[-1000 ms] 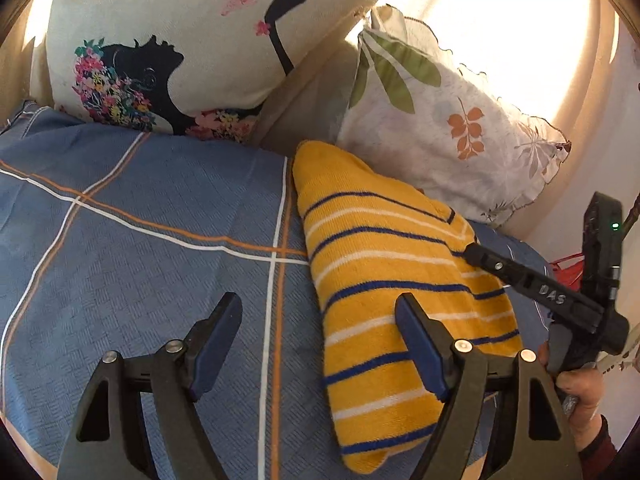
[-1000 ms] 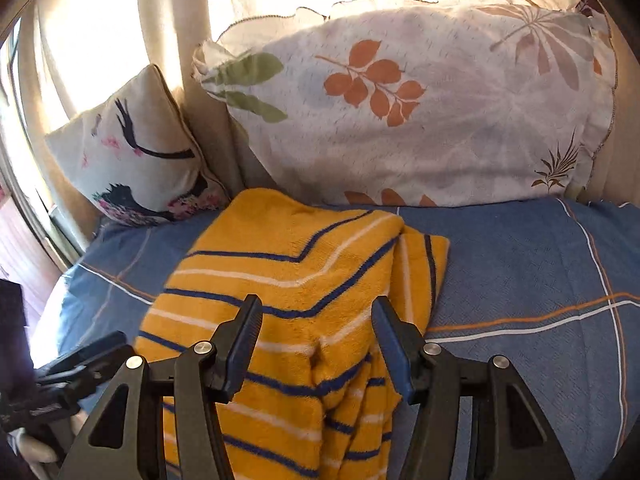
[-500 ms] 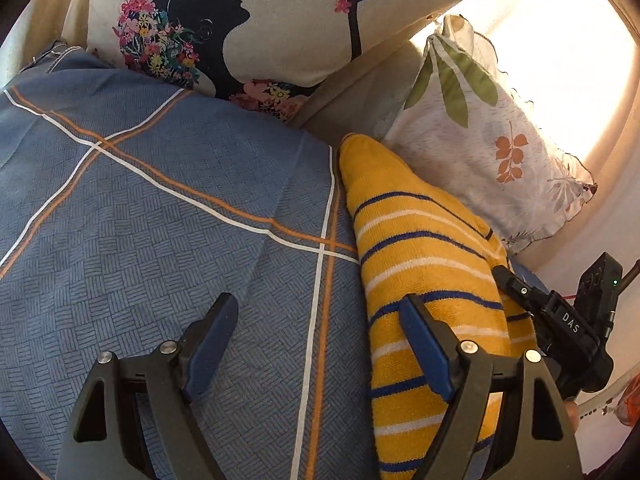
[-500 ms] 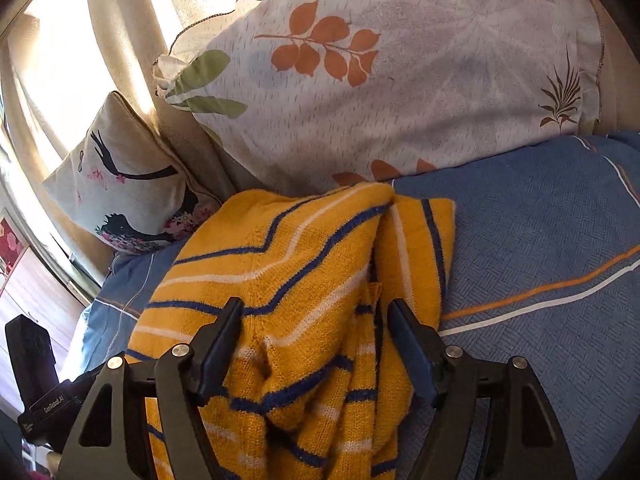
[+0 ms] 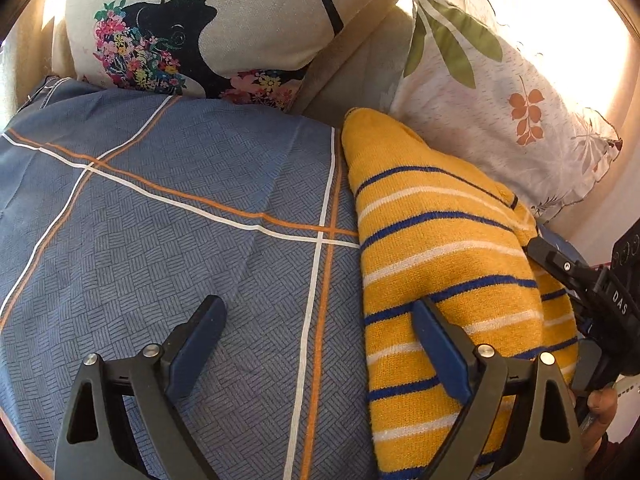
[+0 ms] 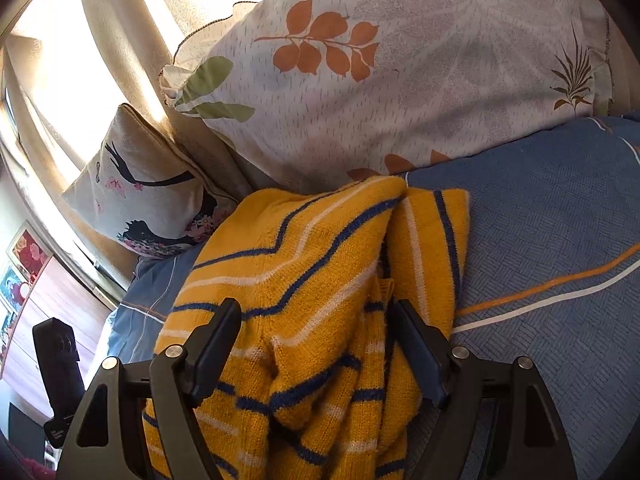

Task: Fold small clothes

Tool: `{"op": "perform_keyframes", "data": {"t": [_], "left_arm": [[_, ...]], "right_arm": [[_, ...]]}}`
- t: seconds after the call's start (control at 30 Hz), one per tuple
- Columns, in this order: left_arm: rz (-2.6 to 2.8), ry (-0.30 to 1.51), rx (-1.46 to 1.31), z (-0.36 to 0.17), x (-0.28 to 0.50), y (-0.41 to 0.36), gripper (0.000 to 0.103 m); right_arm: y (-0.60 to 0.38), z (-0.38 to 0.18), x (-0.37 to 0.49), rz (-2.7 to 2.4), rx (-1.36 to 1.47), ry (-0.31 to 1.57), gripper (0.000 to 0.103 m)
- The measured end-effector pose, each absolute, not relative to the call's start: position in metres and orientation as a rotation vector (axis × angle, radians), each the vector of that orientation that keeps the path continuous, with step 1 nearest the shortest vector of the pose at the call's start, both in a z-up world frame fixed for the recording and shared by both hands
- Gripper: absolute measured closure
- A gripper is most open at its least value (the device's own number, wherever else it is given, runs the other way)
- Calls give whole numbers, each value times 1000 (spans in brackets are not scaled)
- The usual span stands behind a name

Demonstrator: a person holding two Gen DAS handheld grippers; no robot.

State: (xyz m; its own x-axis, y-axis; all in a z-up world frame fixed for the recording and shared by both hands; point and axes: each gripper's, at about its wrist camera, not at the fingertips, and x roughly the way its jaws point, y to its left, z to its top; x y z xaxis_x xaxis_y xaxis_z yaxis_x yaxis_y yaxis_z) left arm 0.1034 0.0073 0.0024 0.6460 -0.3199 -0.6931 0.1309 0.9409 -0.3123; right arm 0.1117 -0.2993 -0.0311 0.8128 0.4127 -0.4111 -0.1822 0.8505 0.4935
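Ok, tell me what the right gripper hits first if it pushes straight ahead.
Most likely the yellow striped sweater: the open right gripper already straddles its bunched fabric. The leaf-print pillow lies beyond.

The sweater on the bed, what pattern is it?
Sweater: yellow with blue and white stripes, clearest in the right wrist view.

Black tool (image 5: 320,344), blue pads (image 5: 196,344), silver screws.

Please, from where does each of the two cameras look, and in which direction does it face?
Left wrist: sits on the left gripper, jaws open, facing across the blue bedspread toward the silhouette cushion; the right gripper shows at the right edge.
Right wrist: sits on the right gripper, jaws open around the yellow striped sweater, facing the leaf pillow.
Shared: sweater, both cushions, bedspread.
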Motion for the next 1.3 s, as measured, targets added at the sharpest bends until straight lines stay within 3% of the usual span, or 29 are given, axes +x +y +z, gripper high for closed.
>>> {"op": "perform_keyframes", "data": {"t": [0.3,0.77,0.9,0.97,1.07,1.3], "left_arm": [[-245,753,-321,10,91,24,9],[-138,597,-206,35,62,20,9],[-142,529,-174,59,24,28,9],[-140,491,-173,74,0,31,2],[-101,446,-181,91,-36,35,0],[14,388,-136,96,-110,41,0]], "right_arm": [[-286,-26,102,279,367,531,19],[-285,-13,74,66,276,487,19],[-280,-2,25,51,274,483,19],[-270,4,-3,24,202,466,18],[-261,6,-44,-11,167,430,16],[-240,-10,-114,-19,230,420,15]]}}
